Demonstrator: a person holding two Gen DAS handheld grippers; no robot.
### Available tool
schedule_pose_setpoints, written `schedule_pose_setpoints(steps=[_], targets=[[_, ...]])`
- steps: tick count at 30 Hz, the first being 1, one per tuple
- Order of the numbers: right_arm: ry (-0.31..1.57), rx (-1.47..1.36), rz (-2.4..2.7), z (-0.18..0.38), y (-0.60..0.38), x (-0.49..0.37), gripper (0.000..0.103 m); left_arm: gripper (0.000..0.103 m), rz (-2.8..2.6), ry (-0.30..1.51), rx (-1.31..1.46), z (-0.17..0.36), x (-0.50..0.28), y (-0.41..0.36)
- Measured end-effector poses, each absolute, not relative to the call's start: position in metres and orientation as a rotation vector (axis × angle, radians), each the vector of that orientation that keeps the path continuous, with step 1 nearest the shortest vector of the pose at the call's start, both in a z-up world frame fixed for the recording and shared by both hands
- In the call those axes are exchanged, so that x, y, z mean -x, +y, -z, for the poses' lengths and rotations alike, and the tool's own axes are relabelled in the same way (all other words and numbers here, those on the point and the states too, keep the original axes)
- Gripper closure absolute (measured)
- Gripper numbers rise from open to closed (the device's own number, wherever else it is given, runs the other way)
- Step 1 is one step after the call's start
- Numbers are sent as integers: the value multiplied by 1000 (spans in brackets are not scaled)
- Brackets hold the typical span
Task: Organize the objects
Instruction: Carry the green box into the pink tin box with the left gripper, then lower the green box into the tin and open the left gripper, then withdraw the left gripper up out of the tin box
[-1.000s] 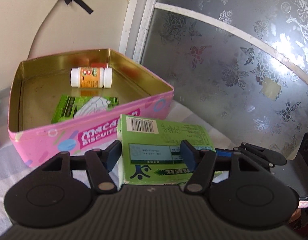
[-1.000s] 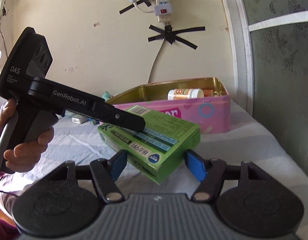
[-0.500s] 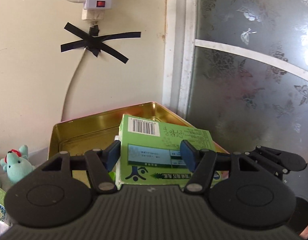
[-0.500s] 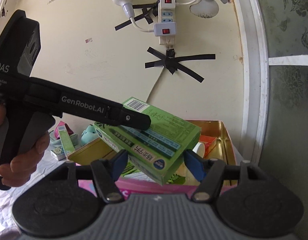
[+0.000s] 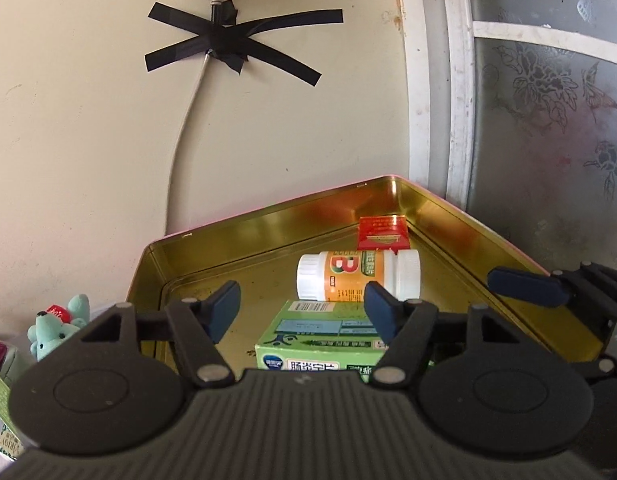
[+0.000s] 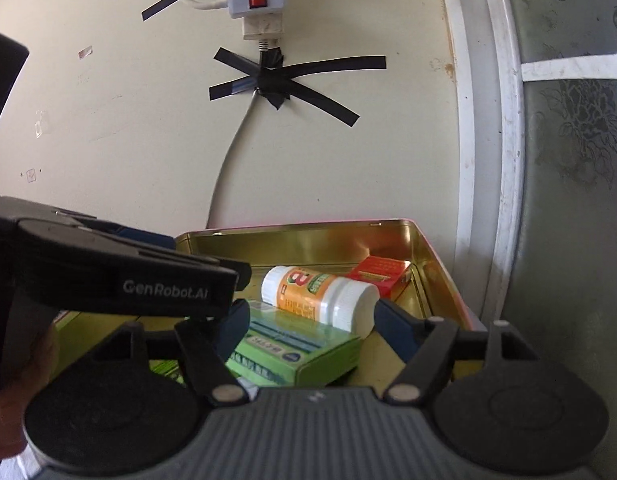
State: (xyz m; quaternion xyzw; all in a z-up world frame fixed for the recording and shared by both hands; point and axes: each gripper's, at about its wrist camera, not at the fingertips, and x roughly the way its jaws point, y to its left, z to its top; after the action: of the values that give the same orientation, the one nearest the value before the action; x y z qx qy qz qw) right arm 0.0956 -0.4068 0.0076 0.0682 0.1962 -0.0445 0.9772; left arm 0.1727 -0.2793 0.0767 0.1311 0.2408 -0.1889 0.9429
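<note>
Left of the tin (image 5: 268, 216) a plush toy (image 5: 58, 326) waits unsorted, while inside it lie the green box (image 5: 320, 340), bottle (image 5: 356, 274) and red packet (image 5: 382, 232), both grippers' jaws wide apart and empty.

A lived-in home room, by the look of it: a scuffed cream wall (image 6: 128, 120) with a power strip (image 6: 260, 4) and its cord (image 6: 232, 148) stuck up with crossed black tape (image 6: 276, 80), a frosted flower-patterned window (image 5: 548, 100) in a white frame, a small plush toy (image 5: 56, 330), and a biscuit tin (image 5: 268, 232) of medicine packs.
</note>
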Motion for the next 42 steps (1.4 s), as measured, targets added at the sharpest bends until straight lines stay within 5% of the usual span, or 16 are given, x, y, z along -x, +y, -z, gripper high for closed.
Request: schedule_pose_setpoints(steps=[21, 30, 42], targets=[[322, -134, 110, -3, -422, -79, 27, 26, 340, 478, -181, -76, -155, -252], [97, -217, 26, -18, -416, -32, 31, 24, 343, 382, -114, -81, -81, -143], [236, -198, -336, -35, -296, -9, 35, 19, 5, 628, -85, -14, -71, 29]])
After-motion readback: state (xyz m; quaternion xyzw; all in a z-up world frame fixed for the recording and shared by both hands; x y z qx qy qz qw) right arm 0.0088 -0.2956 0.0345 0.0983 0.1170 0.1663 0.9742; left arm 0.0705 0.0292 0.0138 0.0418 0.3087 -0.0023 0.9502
